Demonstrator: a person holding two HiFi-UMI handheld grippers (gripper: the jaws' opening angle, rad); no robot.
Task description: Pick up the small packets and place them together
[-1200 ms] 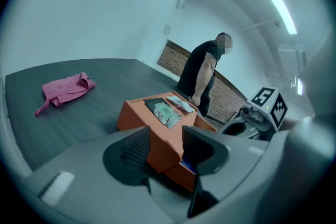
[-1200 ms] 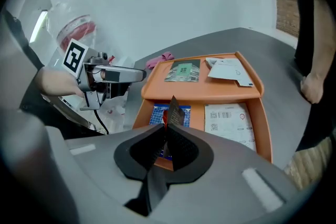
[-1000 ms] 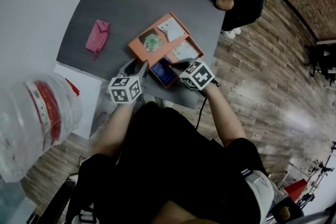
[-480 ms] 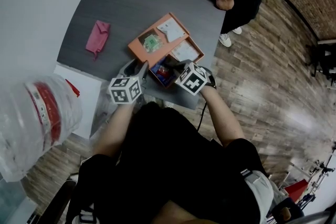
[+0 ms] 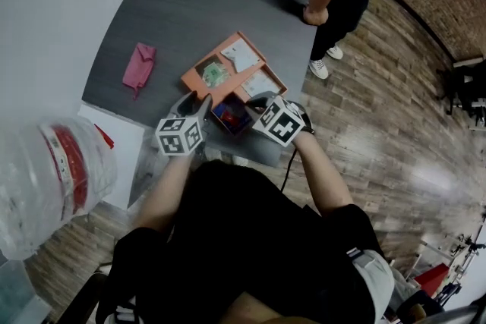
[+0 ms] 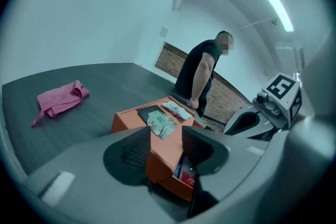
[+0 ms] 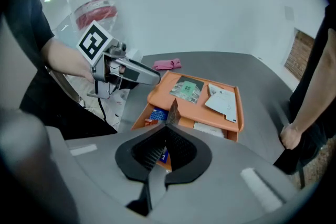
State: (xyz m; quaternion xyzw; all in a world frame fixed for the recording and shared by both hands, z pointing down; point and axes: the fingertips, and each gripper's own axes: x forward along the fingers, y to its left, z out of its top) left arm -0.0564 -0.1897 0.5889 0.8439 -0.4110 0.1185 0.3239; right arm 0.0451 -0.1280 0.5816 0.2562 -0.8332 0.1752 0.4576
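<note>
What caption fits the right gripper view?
Right tongs shut on a thin grey packet at the orange box.

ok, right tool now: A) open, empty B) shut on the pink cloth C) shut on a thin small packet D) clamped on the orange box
C: the right gripper view shows the right tool with jaws pressed together on a thin dark packet standing edge-up above them.

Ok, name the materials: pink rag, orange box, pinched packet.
Crumpled pink rag: soft matte cloth, it wrinkles. Flat orange box: rigid, matte, plastic or card, unclear. Thin dark packet in right tongs: probably stiff film or foil; stands straight.
</note>
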